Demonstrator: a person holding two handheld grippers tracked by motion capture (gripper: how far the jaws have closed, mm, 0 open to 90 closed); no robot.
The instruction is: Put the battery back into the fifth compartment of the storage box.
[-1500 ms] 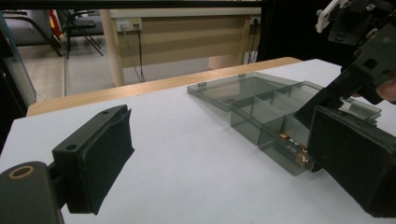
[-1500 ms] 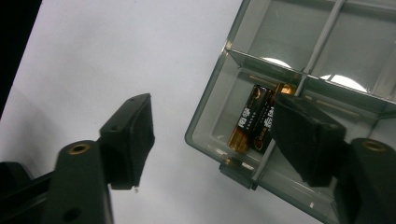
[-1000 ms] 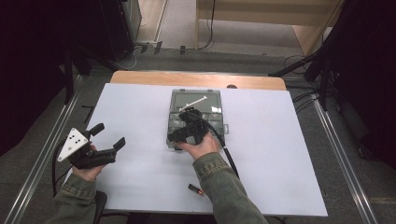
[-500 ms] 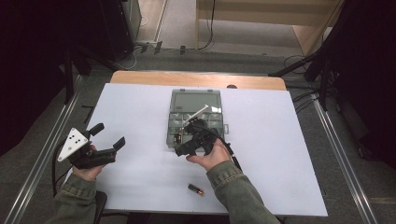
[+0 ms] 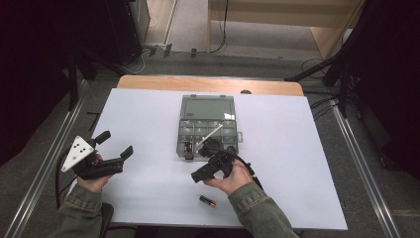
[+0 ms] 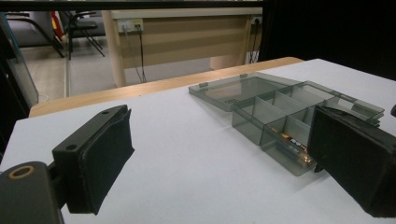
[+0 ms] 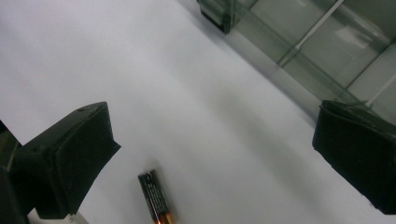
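Nearest to the person, a single battery [image 5: 208, 201] is seen lying on the white table [image 5: 307, 163], close to its near edge and just in front of the right hand. Its long axis is laid roughly across the table with a slight slant, the gold-coloured end turned toward the person's right in the high view. Directly beyond it the right gripper [image 5: 210, 166] is held low over the table, its jaws having just been opened to their full spread, with nothing between the pads. In the right gripper view the battery [image 7: 157, 197] is found at the bottom of the frame, between the two pads but nearer the left one, and apart from both; its length runs nearly along the line of sight rather than across the gap, so it is judged that a turn of the wrist or a small shift would be needed before the pads could be closed on its sides. By the right hand the battery is reached far more easily than by the left gripper [image 5: 115, 154], which is held well apart at the left side of the table, its jaws likewise spread wide and empty. Farther off, past the right gripper, the clear compartment box [image 5: 208, 130] is laid open, its lid folded back, and another battery [image 6: 293, 142] can be made out in a near compartment.
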